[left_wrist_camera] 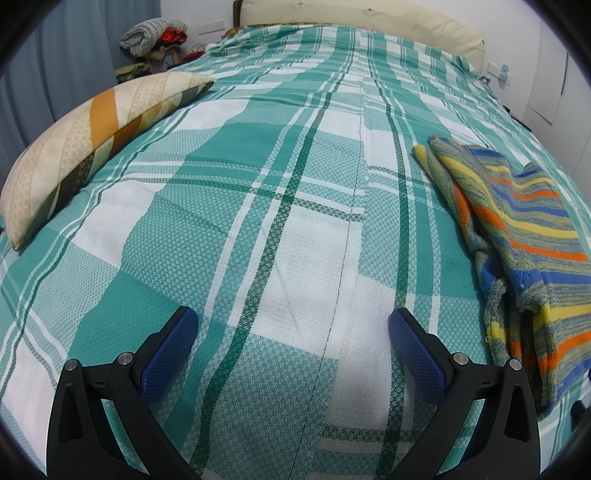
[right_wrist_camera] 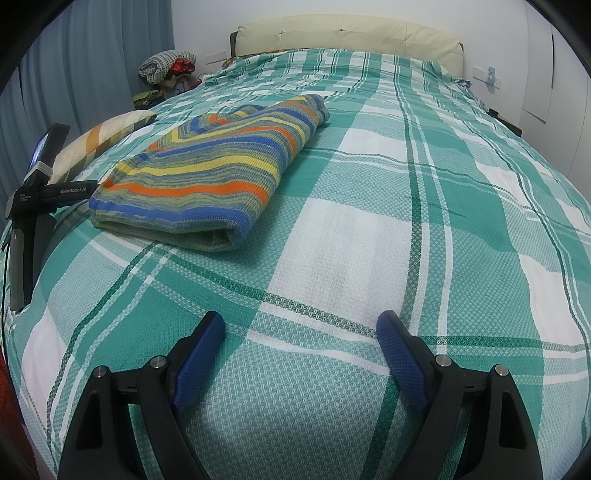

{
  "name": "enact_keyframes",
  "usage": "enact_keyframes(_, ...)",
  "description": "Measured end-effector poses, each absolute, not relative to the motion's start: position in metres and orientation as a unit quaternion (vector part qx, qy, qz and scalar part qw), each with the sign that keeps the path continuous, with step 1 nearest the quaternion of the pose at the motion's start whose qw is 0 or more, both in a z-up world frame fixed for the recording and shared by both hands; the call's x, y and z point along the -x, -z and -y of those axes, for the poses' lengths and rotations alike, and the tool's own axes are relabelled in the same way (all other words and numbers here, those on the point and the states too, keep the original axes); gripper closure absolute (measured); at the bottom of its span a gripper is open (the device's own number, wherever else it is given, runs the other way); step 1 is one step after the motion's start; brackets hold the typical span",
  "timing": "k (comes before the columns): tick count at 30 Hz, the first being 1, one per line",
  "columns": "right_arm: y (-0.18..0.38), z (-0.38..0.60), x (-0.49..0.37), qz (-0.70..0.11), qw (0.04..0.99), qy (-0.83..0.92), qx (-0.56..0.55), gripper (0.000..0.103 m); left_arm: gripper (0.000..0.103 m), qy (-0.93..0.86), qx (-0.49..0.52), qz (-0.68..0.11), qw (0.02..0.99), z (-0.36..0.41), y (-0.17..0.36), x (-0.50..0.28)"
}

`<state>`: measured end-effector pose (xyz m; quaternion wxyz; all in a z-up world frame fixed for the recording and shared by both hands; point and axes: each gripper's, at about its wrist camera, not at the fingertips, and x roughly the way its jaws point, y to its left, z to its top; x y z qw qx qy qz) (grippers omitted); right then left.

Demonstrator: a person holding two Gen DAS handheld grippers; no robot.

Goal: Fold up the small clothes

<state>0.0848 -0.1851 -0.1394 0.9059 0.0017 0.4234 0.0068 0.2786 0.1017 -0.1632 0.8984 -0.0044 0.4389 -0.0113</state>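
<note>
A striped knit garment (right_wrist_camera: 207,173) in blue, yellow, orange and grey lies folded into a flat bundle on the green plaid bedspread (right_wrist_camera: 369,229). In the left wrist view the garment (left_wrist_camera: 517,229) lies at the right, beside the gripper. My left gripper (left_wrist_camera: 291,325) is open and empty above bare bedspread (left_wrist_camera: 240,221), left of the garment. My right gripper (right_wrist_camera: 301,328) is open and empty above the bedspread, in front of and to the right of the garment. The left gripper's body (right_wrist_camera: 33,206) shows at the left edge of the right wrist view.
A cream and orange striped pillow (left_wrist_camera: 85,144) lies at the bed's left edge. A cream headboard (right_wrist_camera: 347,33) stands at the far end. A pile of clothes (left_wrist_camera: 155,40) sits by the blue curtain (left_wrist_camera: 62,62) at the far left. White cupboards (right_wrist_camera: 554,74) stand at the right.
</note>
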Motion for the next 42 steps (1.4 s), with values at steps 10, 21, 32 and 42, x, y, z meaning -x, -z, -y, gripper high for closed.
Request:
enact_keyframes(10,0.139,0.185,-0.085,-0.423,0.906,-0.007,-0.002,0.018,0.000,0.012,0.004,-0.439,0.898,-0.102,0.163,-0.279)
enact_keyframes(21,0.139,0.185,-0.084,-0.422,0.906,-0.007,-0.003,0.018,0.000,0.012,0.004,-0.439,0.898,-0.102,0.163,-0.278)
enact_keyframes(32,0.139,0.185,-0.085,-0.422,0.907,-0.007,-0.004,0.018,0.000,0.013,0.008,-0.437,0.899,-0.102,0.164,-0.277)
enact_keyframes(42,0.103,0.211,-0.094,-0.413,0.904,-0.061,-0.088,0.017,0.001,0.240,0.215,-0.453,0.831,-0.112,0.112,-0.271)
